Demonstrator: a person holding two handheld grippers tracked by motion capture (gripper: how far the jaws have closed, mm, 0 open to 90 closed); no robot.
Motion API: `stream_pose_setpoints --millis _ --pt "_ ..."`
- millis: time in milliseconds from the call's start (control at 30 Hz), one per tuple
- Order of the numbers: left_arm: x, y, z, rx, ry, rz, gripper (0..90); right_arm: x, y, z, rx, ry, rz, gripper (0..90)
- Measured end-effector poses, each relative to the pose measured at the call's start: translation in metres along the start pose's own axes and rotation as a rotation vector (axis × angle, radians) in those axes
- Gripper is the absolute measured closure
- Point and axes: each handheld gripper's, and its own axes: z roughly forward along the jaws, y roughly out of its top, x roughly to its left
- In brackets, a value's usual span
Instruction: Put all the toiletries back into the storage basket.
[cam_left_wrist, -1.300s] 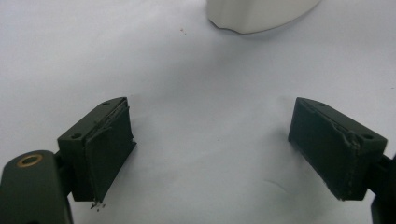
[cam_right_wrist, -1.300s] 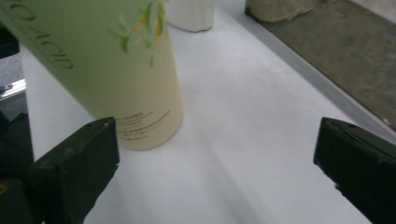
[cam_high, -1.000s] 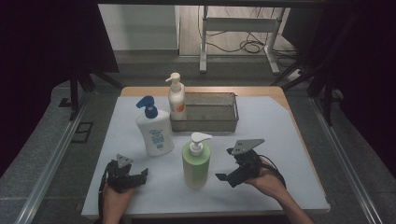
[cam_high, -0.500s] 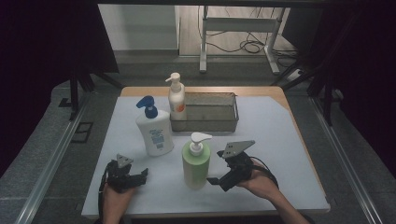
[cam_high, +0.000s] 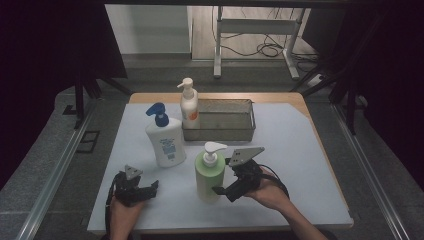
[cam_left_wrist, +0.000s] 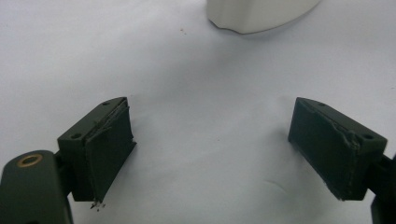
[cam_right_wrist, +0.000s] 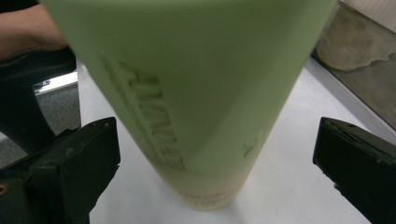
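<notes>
A green pump bottle (cam_high: 209, 175) stands upright on the white table mat near the front. My right gripper (cam_high: 223, 190) is open and reaches in from the bottle's right side; in the right gripper view the green bottle (cam_right_wrist: 187, 93) sits between the spread jaws, with neither jaw touching it. My left gripper (cam_high: 147, 189) rests open on the mat at the front left, holding nothing; its view has bare mat between the jaws and the base of the white bottle (cam_left_wrist: 257, 14) ahead.
A white bottle with a blue pump (cam_high: 165, 137) stands left of centre. A slim white pump bottle (cam_high: 189, 106) stands beside a metal mesh basket (cam_high: 220, 131) at the back. The mat's right half (cam_high: 300, 150) is bare.
My right gripper has moved left, closing in on the green bottle until its jaws flank it. The left gripper has stayed put.
</notes>
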Motion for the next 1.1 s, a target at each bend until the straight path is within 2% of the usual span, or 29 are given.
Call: stream_pose_setpoints --millis 433,767,1100 --pt "0.000 0.000 0.000 0.003 -0.001 -0.004 13.3 0.004 0.014 0.012 -0.020 0.013 -0.021 1.6" --pt "0.000 0.000 0.000 0.003 -0.001 -0.004 13.3 0.008 0.023 0.018 -0.045 0.010 -0.046 10.3" --pt "0.000 0.000 0.000 0.003 -0.001 -0.004 13.3 0.009 0.026 0.017 -0.026 -0.014 -0.047 11.5"
